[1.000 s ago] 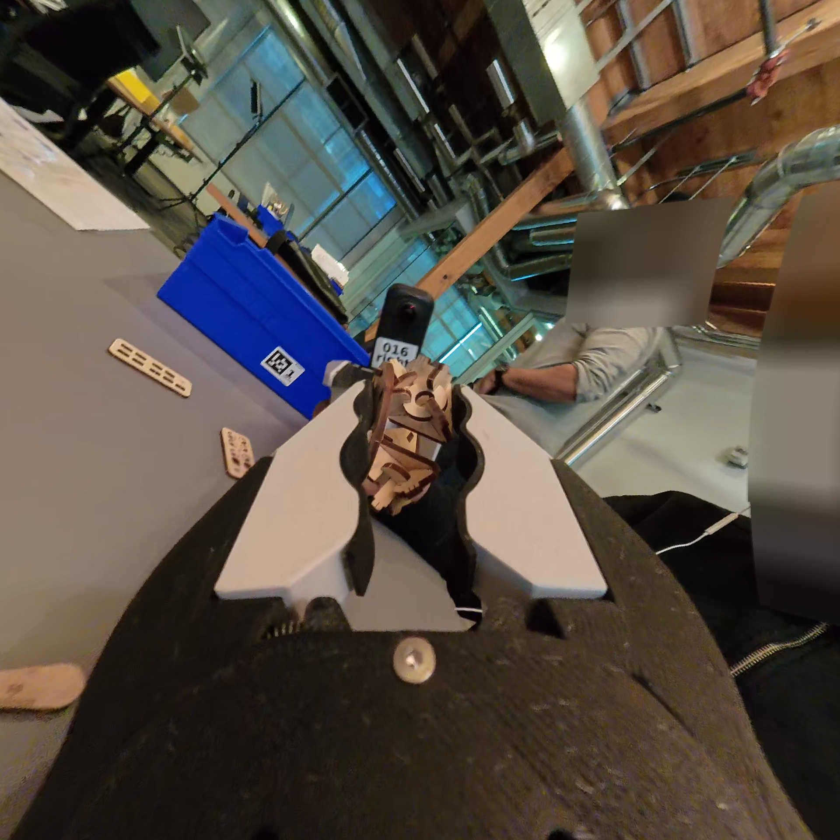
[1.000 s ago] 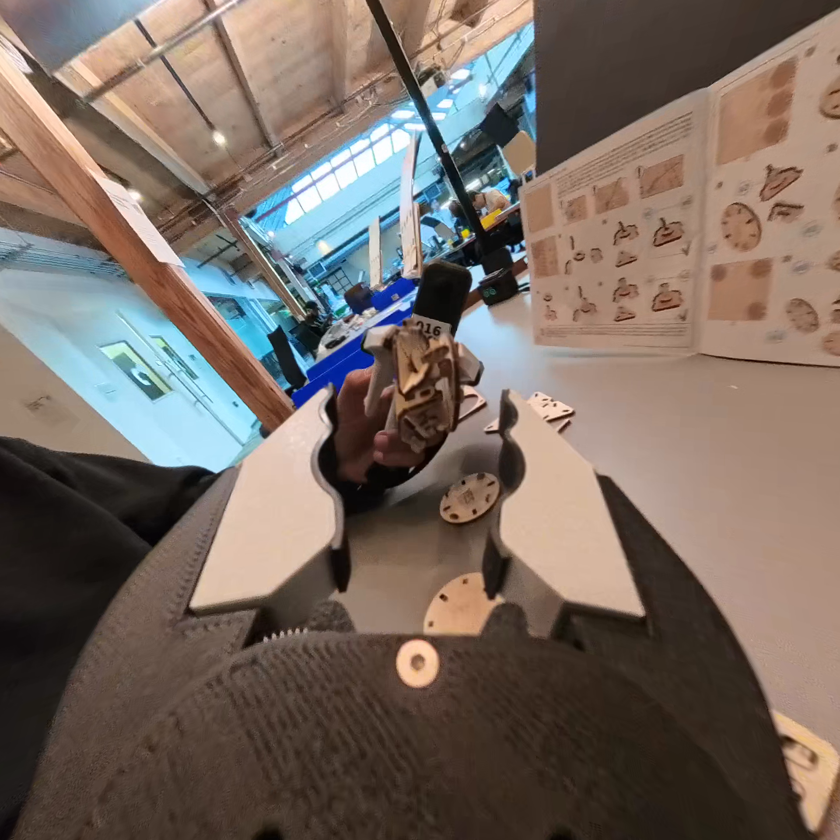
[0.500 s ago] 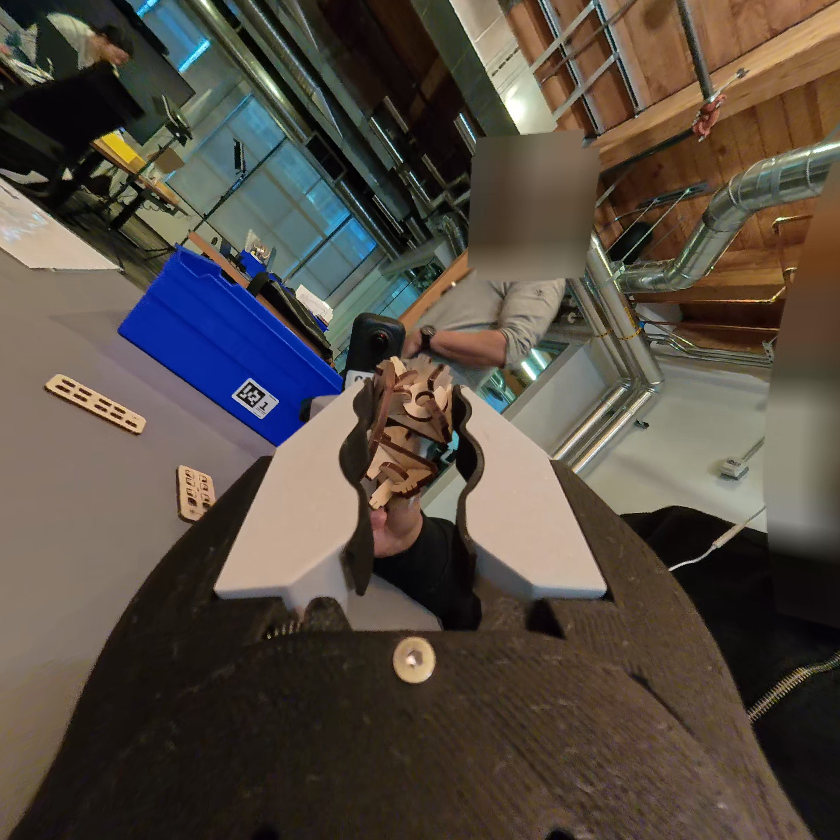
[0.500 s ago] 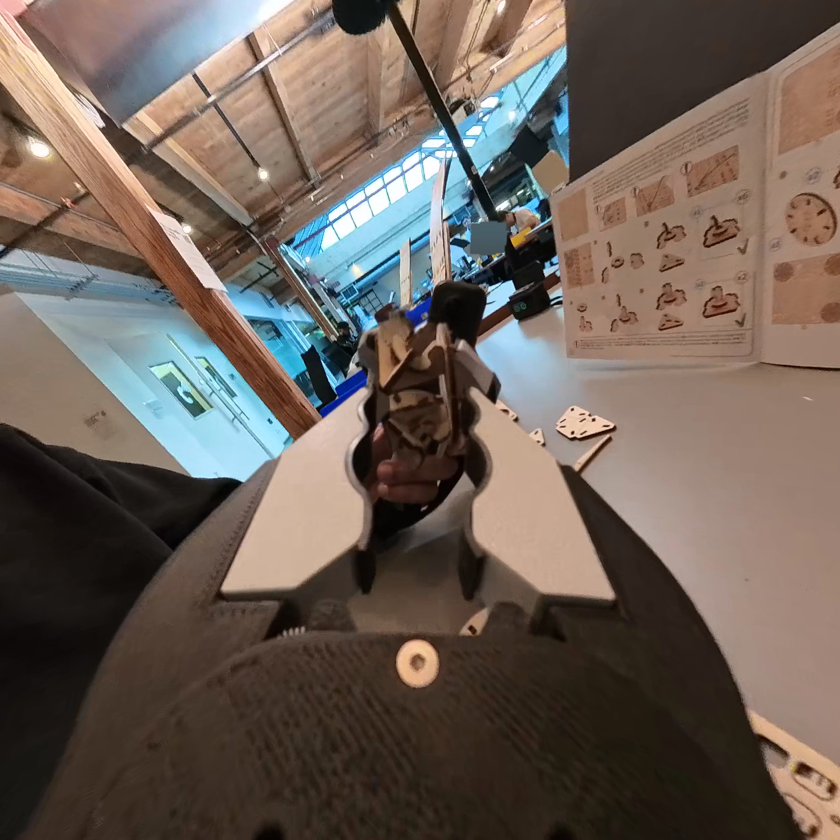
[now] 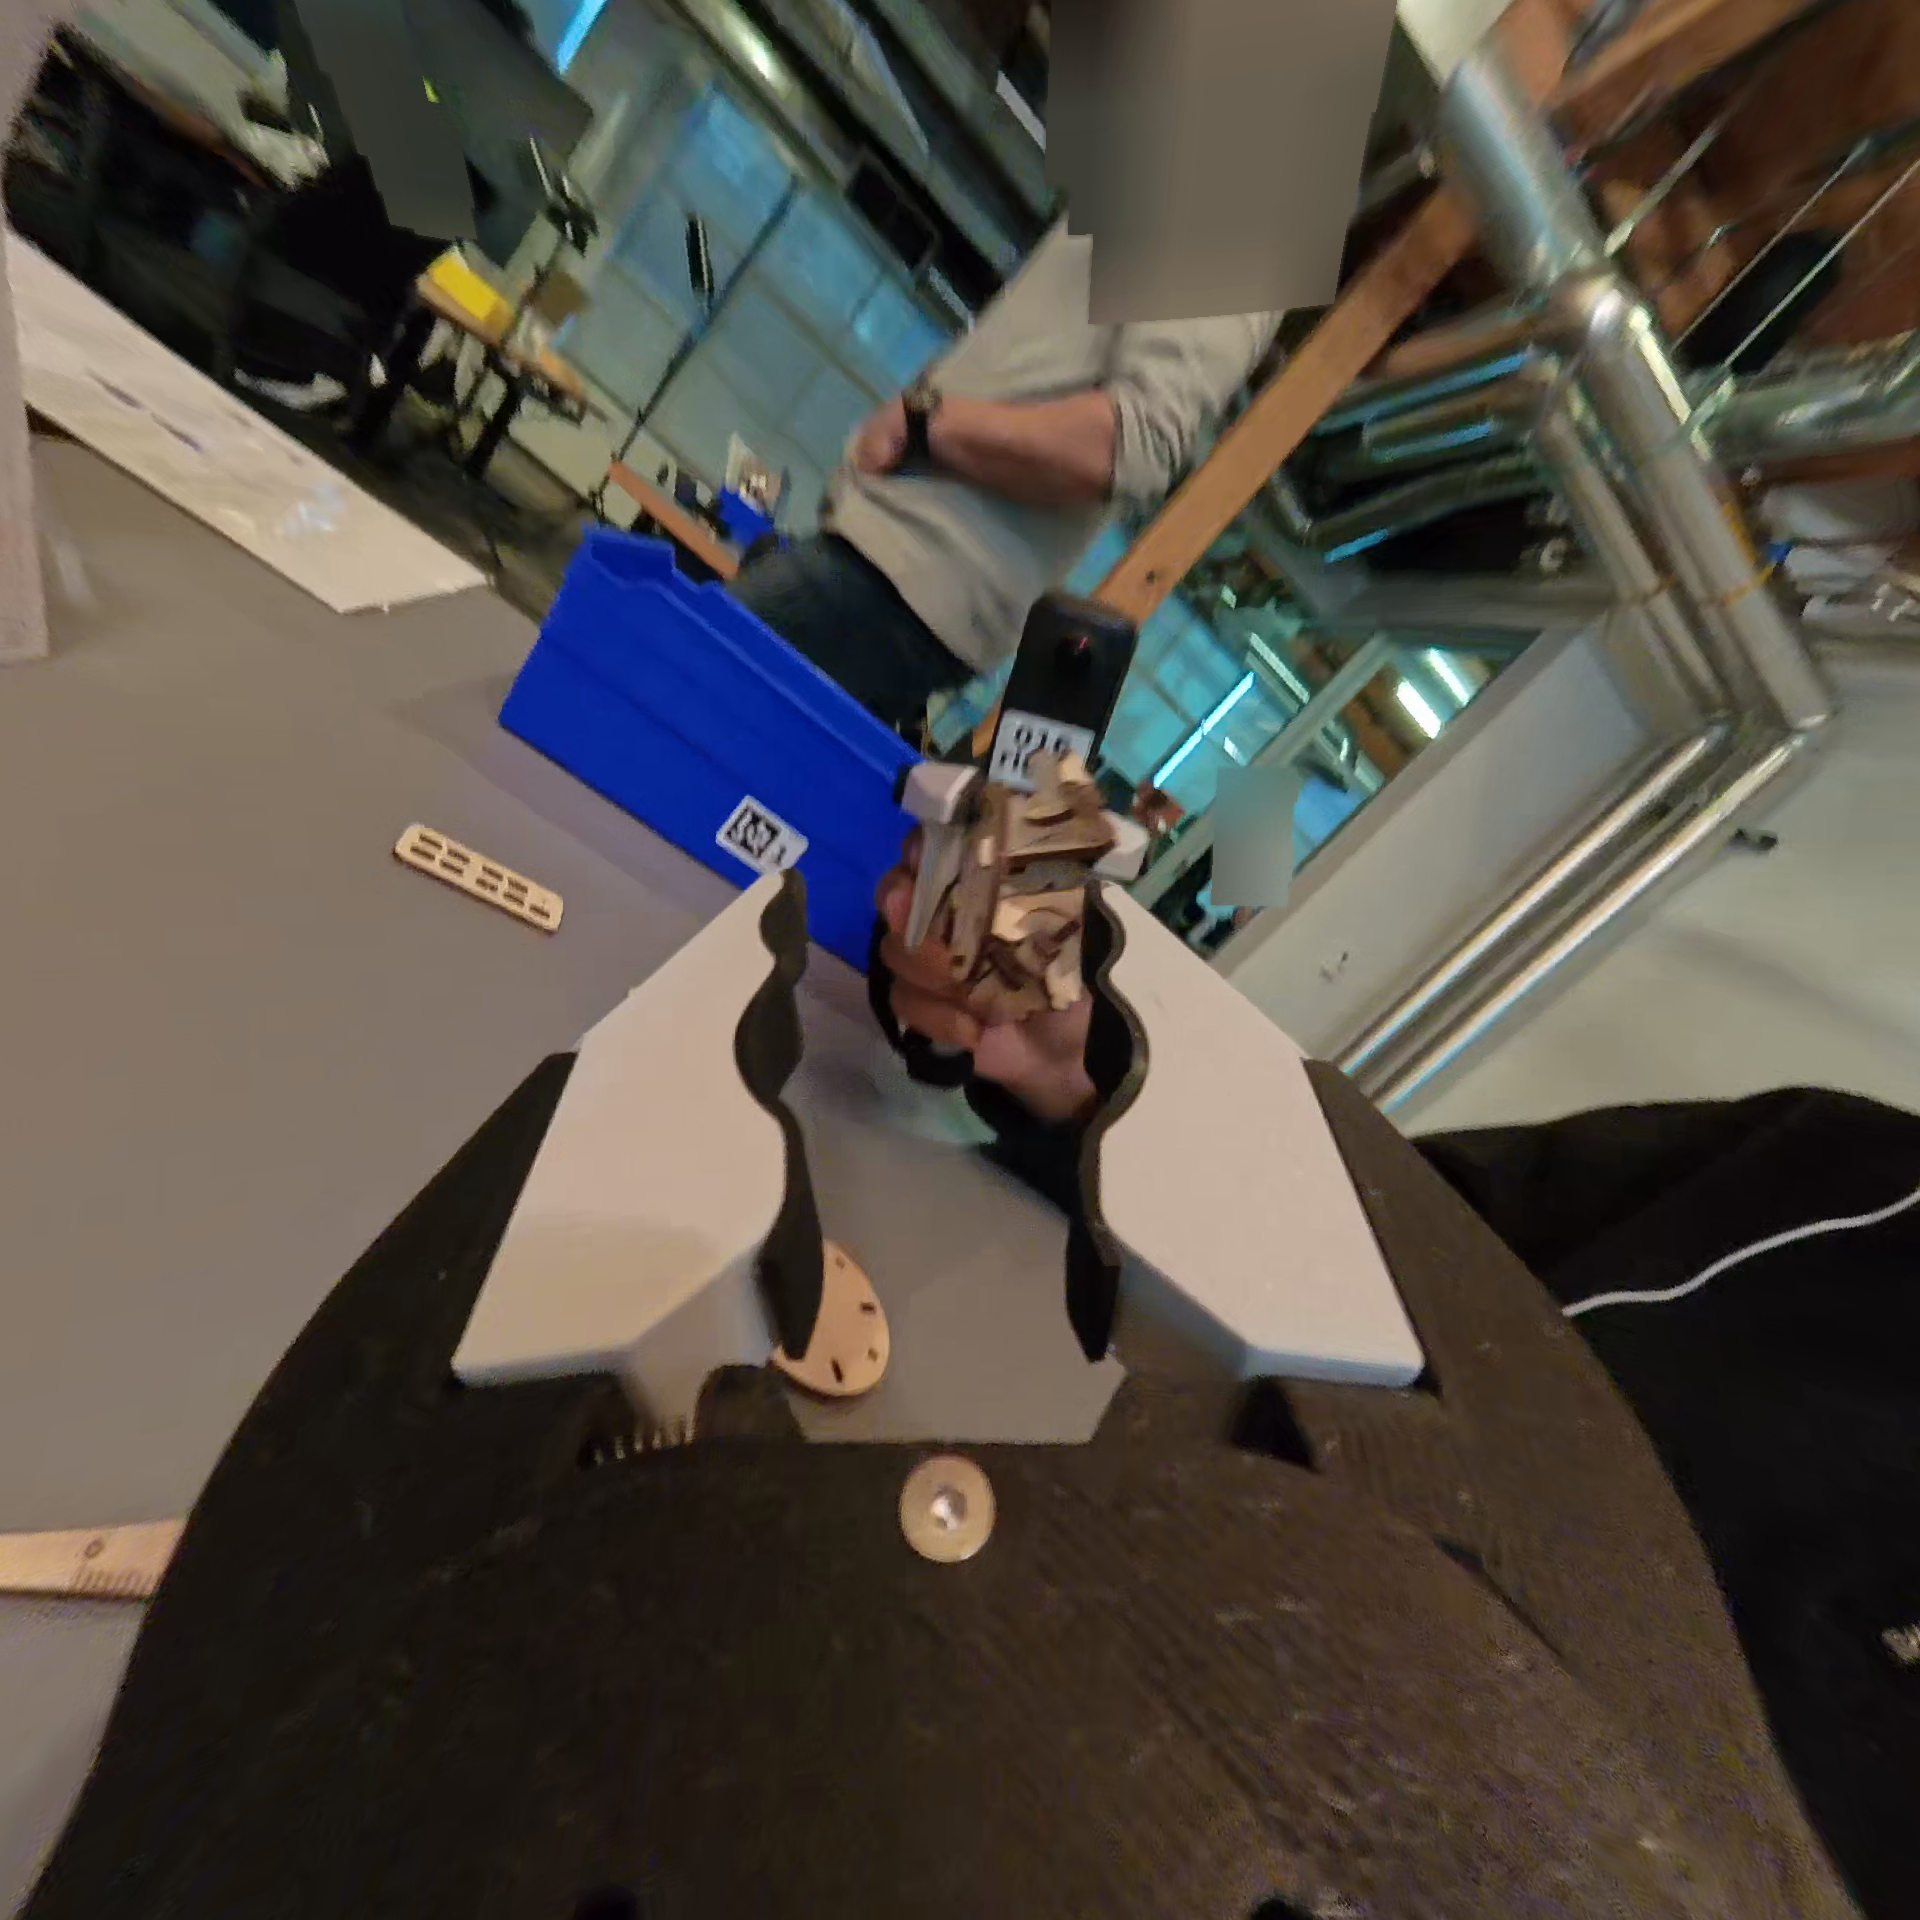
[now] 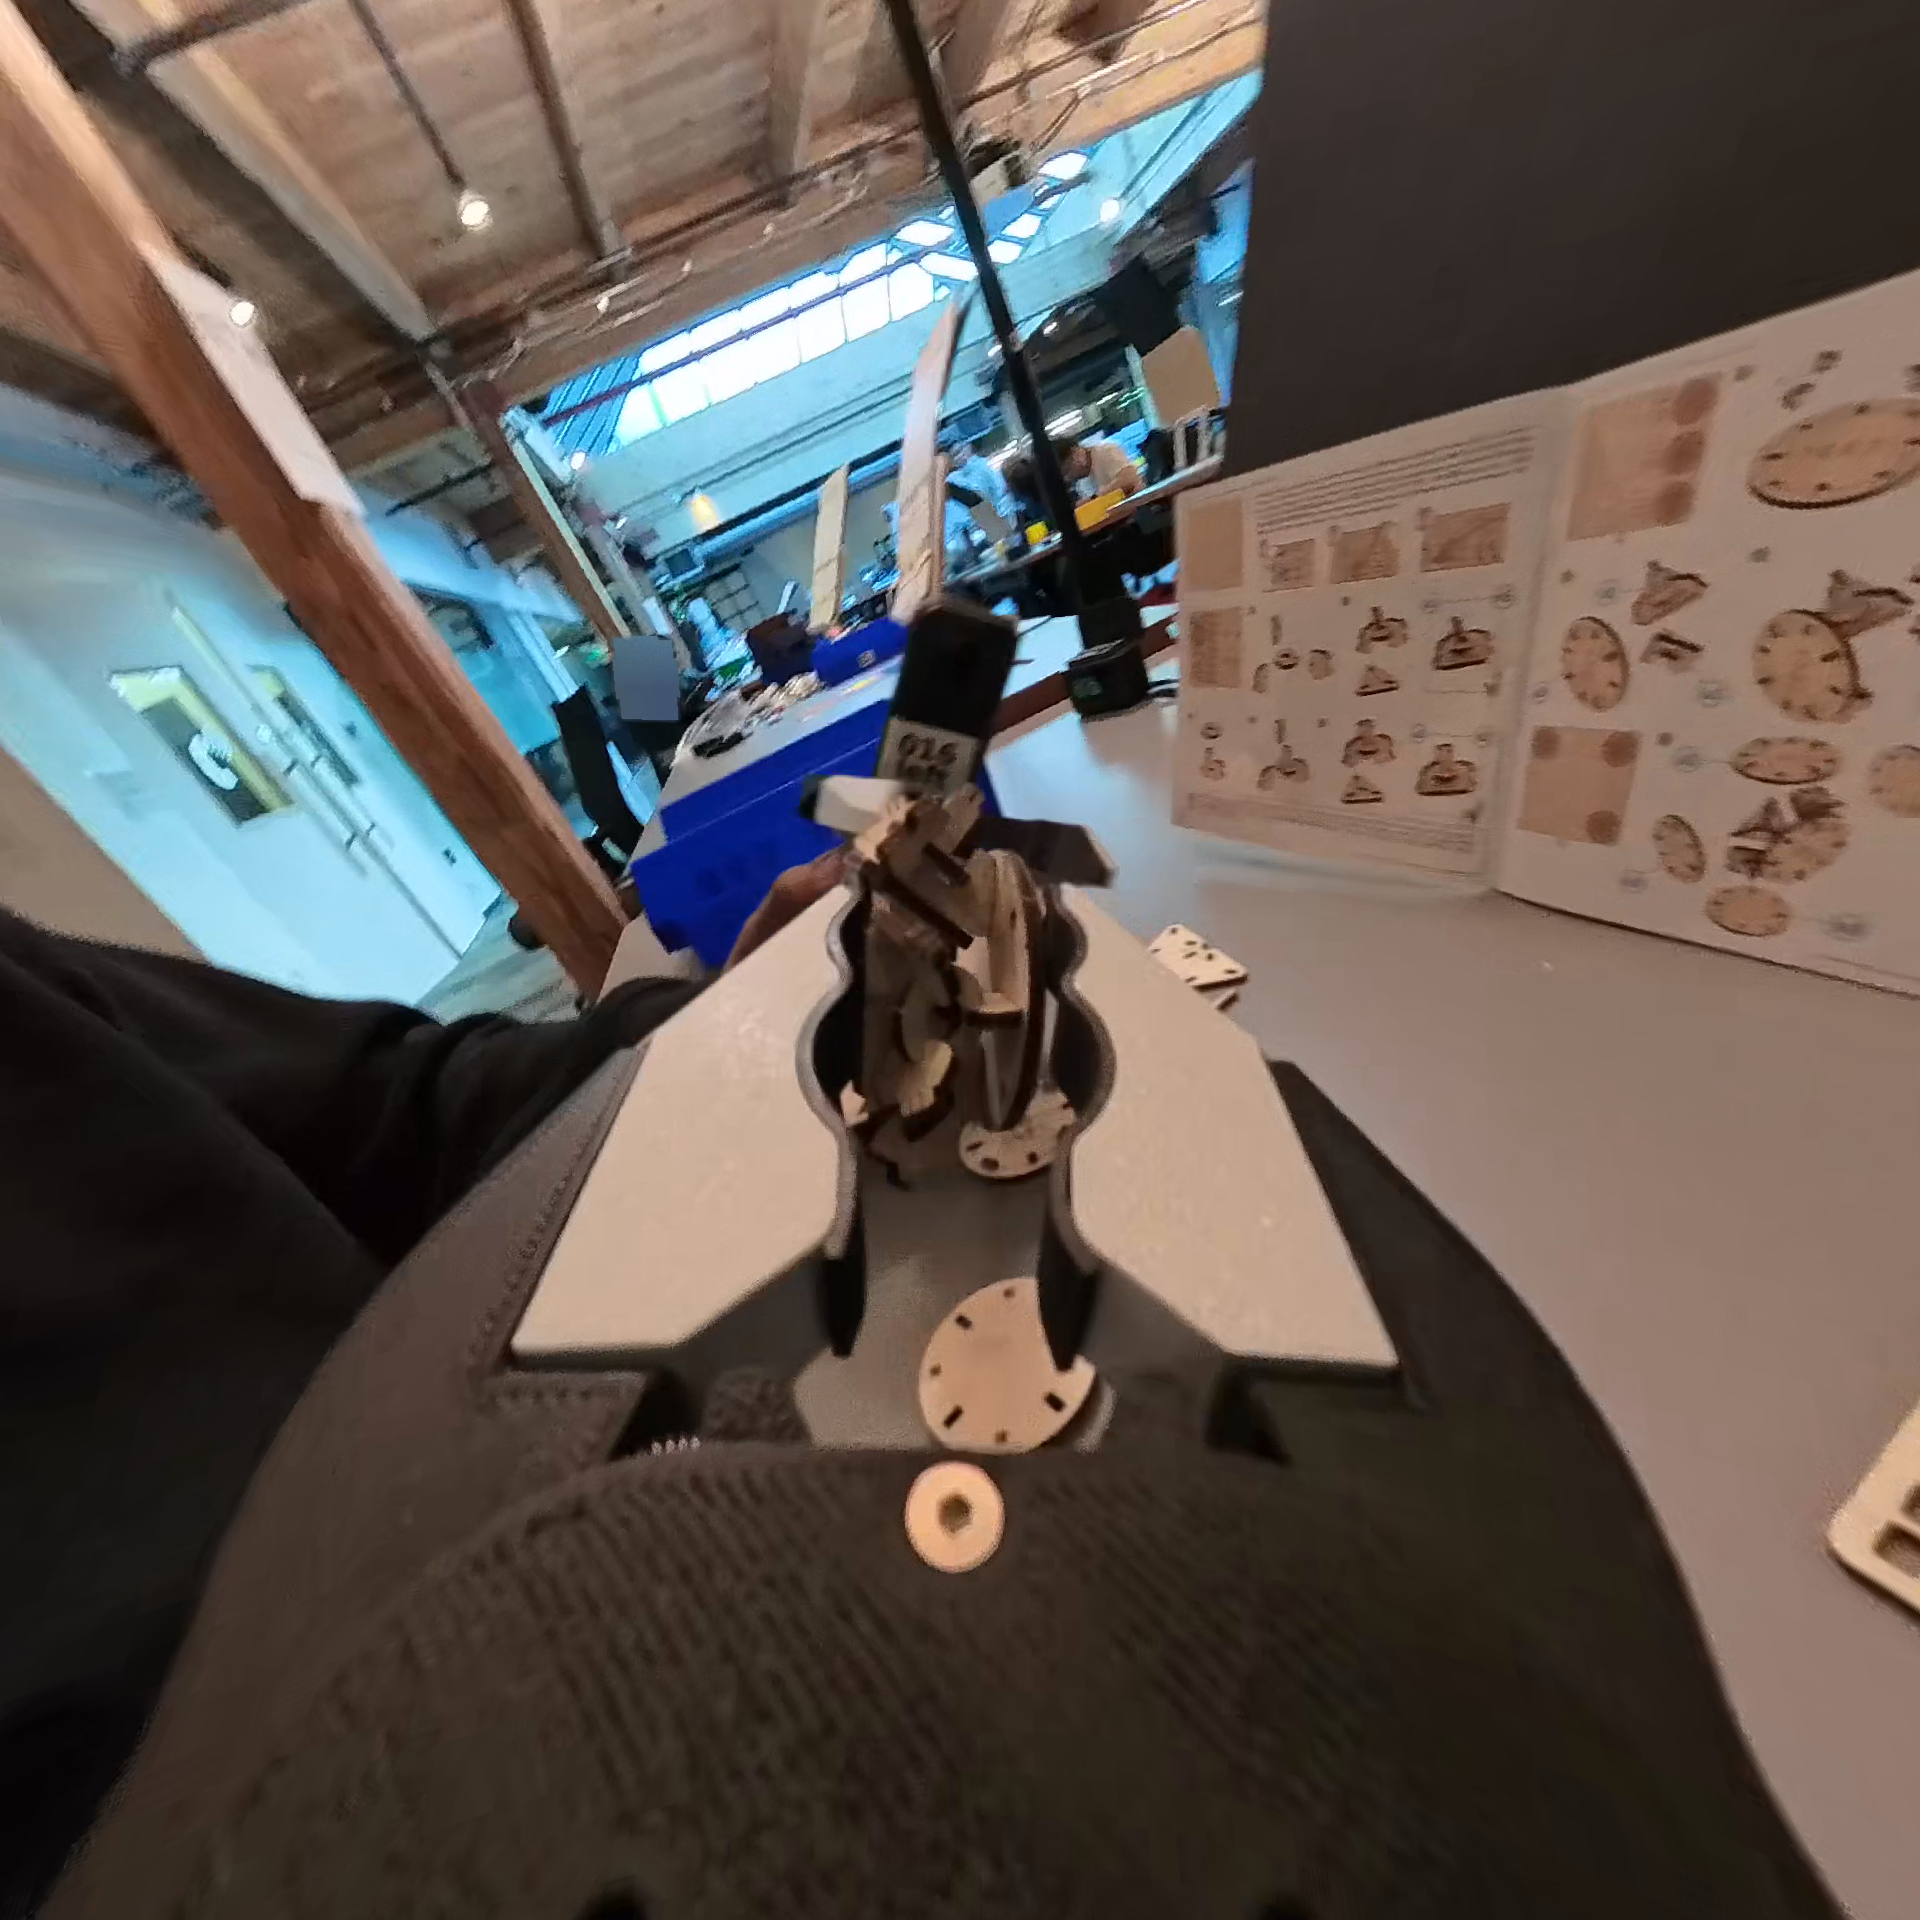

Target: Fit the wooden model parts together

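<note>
A round wooden disc (image 6: 1006, 1363) is seen lying on the grey table (image 6: 1507, 1122) beneath the right gripper (image 6: 951, 940), whose pads are clamped on a small wooden model (image 6: 940, 956) held up off the surface. The left gripper (image 5: 945, 914) is seen with its jaws parted, nothing pressed between them; the model (image 5: 1023, 894) stands just beyond its right fingertip, in the other gripper's hold. Farther back, a slotted wooden strip (image 5: 478, 876), a blue bin (image 5: 686, 727) and an open instruction booklet (image 6: 1558, 686) are visible.
</note>
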### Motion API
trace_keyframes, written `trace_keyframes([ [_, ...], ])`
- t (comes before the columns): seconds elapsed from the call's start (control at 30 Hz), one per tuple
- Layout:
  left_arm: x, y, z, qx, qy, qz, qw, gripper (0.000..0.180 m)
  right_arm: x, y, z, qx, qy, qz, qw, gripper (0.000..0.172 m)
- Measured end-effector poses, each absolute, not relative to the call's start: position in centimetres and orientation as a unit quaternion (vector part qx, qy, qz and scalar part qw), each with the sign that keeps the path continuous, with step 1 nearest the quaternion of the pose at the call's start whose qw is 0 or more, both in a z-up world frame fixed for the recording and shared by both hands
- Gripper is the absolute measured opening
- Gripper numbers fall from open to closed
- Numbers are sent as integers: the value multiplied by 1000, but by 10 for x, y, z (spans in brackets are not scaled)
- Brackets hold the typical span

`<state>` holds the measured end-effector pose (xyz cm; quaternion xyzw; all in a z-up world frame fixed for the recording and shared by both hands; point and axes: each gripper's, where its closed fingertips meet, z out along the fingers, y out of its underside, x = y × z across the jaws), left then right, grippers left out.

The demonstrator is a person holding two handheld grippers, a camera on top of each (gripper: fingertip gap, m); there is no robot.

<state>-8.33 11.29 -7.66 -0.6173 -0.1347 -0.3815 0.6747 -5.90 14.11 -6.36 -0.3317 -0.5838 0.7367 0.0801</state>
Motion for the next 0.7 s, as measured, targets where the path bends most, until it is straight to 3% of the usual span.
trace_keyframes([
  [0.3,-36,121,-99,-703,-37,-403,585,26,-42,114,-81,-285,-656,698,40,31],
  [0.4,-32,121,-102,-717,-20,-381,584,1,-44,113,-87,-294,-660,691,36,31],
  [0.5,-37,122,-103,-722,-28,-367,586,1,-46,114,-84,-292,-653,697,47,35],
  [0.6,-54,123,-104,-712,-67,-348,606,1,-51,127,-70,-302,-618,722,73,58],
  [0.7,-65,118,-93,-670,-97,-381,630,0,-56,150,-56,-322,-572,749,90,59],
])
